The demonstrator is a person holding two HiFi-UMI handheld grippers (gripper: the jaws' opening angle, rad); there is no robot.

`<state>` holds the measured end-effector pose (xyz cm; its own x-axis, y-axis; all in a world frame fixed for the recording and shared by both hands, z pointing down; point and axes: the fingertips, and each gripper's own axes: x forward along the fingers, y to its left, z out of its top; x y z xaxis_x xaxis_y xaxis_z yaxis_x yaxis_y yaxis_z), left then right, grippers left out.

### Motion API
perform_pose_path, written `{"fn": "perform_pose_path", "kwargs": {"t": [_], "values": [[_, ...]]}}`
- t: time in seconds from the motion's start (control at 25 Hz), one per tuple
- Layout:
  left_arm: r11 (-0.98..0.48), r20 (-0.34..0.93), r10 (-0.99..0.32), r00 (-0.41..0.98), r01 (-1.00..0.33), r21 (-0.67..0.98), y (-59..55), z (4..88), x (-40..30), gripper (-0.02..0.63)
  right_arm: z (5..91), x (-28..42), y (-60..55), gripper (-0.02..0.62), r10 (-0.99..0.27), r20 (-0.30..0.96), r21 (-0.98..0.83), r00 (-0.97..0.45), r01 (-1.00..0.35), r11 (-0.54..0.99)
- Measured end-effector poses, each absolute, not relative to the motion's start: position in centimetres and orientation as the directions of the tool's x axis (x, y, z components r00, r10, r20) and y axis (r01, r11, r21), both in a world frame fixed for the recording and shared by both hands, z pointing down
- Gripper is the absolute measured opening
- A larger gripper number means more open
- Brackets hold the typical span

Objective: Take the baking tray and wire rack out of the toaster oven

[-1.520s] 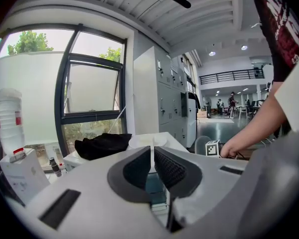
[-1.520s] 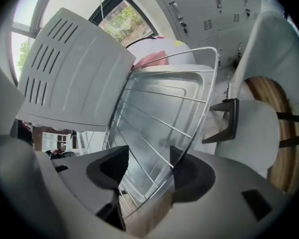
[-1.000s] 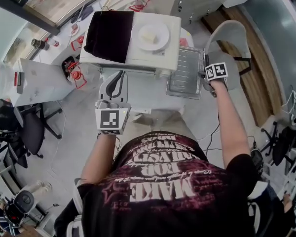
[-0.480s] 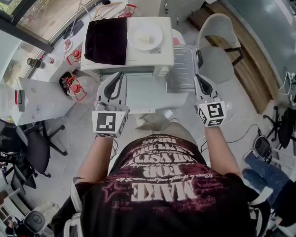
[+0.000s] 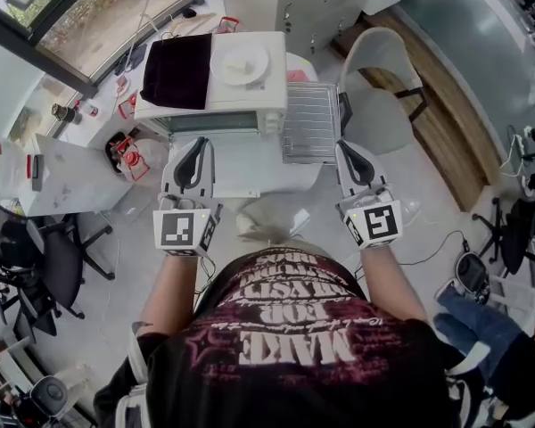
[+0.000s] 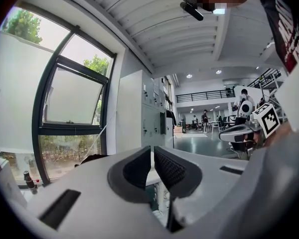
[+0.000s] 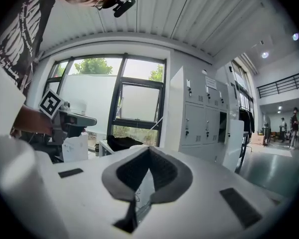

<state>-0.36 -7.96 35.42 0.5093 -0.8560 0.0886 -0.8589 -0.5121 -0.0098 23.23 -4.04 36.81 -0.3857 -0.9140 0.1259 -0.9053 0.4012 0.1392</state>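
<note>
The wire rack (image 5: 310,119) lies flat on the white desk (image 5: 250,169), just to the right of the white toaster oven (image 5: 250,105) and outside it. A metal rim around the rack looks like the baking tray (image 5: 308,158) underneath, though the head view does not make that certain. On top of the oven sit a dark cloth (image 5: 174,69) and, beside it, a white plate (image 5: 241,63) with something pale on it. Nearer the person, the left tongs (image 5: 198,143) hover over the front of the desk, level and pointing toward the oven, well apart from the rack. Their pads are drawn together with only a thin slit between the tips, and nothing sits in it. The right tongs (image 5: 343,146) hang just off the rack's near right corner without touching it. They are also pressed together and empty, as the right gripper view shows, with the window and grey lockers beyond. A pale grey chair (image 5: 379,96) stands to the right of the desk. Red-handled items (image 5: 134,154) lie to the left of the desk.
</note>
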Motion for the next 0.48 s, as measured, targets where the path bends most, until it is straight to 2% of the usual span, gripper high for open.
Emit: {"fn": "perform_pose_path", "kwargs": {"t": [0.2, 0.48], "values": [[-0.486, 0.08, -0.873, 0.482, -0.873, -0.048, -4.5, 34.1, 1.5, 0.025, 36.9, 24.8, -1.9, 0.003, -0.899, 0.114, 0.124, -0.423, -0.892, 0.436], [-0.397, 0.098, -0.916, 0.388, -0.912, -0.101, 0.8, 33.9, -1.0, 0.025, 37.7, 24.1, 0.1, 0.003, -0.873, 0.086, 0.114, -0.48, -0.866, 0.487]]}}
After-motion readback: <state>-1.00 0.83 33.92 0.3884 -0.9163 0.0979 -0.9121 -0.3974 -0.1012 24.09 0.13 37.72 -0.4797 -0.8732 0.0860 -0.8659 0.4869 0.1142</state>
